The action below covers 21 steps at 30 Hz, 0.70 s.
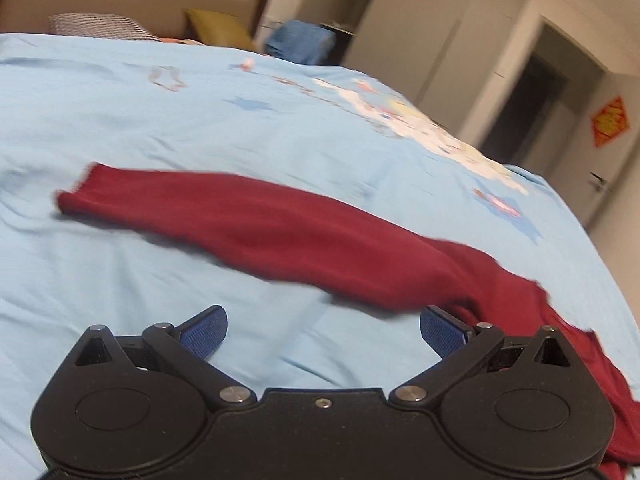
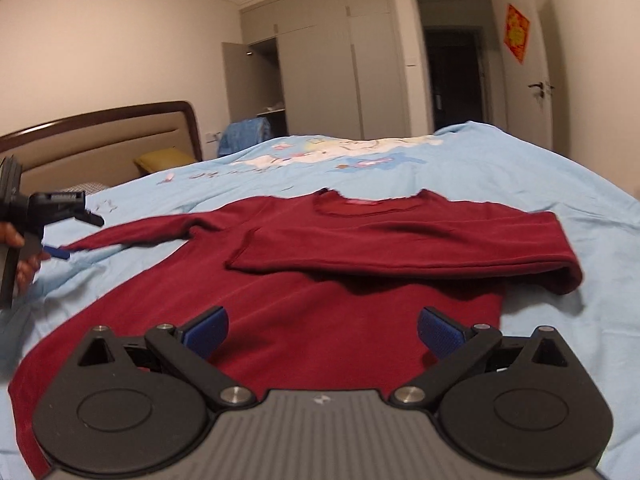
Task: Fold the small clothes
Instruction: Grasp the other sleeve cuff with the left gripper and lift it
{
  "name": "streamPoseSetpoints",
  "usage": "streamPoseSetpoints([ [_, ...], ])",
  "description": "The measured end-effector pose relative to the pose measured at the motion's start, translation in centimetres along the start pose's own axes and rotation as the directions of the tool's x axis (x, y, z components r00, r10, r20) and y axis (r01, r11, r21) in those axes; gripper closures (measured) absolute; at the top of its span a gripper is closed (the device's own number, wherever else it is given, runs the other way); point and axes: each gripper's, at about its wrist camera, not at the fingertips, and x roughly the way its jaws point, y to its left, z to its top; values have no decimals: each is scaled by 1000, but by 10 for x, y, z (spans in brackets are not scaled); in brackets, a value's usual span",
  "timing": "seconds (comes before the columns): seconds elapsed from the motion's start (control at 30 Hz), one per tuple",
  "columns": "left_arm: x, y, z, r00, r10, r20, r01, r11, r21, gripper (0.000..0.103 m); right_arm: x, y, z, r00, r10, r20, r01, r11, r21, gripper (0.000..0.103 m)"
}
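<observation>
Pale-blue printed bedspread (image 2: 520, 168) carries a maroon sweater (image 2: 320, 280); both hand-held grippers, left (image 1: 323, 330) and right (image 2: 322, 332), gape empty.

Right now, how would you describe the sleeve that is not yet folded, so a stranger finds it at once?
On the light blue bed cover lies a dark red long-sleeved shirt. Its unfolded sleeve stretches out flat toward the headboard, near the left gripper. The other sleeve is folded across the chest.
</observation>
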Motion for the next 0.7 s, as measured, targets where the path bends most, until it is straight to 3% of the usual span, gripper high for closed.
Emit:
streamPoseSetpoints([
  [0.13,11,47,23,996,87,0,-87,991,-99,1,8,11,-14,999,-7,-43,4,998,-61,0],
  [0.33,27,97,36,994,91,57,-63,927,-370,3,20,9,-23,997,-23,-76,19,998,-56,0],
  [0.43,35,101,40,979,187,87,-134,897,-421,25,23,7,-25,996,-18,-87,13,998,-57,0],
  [0.5,38,105,41,965,246,94,-181,878,-443,56,24,5,-26,996,-11,-92,6,999,-52,0],
  [0.57,40,110,44,958,270,95,-197,862,-467,80,26,4,-27,995,-3,-96,-1,999,-43,0],
  [0.63,39,111,47,955,273,115,-188,859,-476,91,26,3,-28,995,2,-97,-6,999,-37,0],
  [0.7,35,107,53,950,275,149,-184,875,-447,98,26,2,-28,995,4,-97,-8,999,-35,0],
])
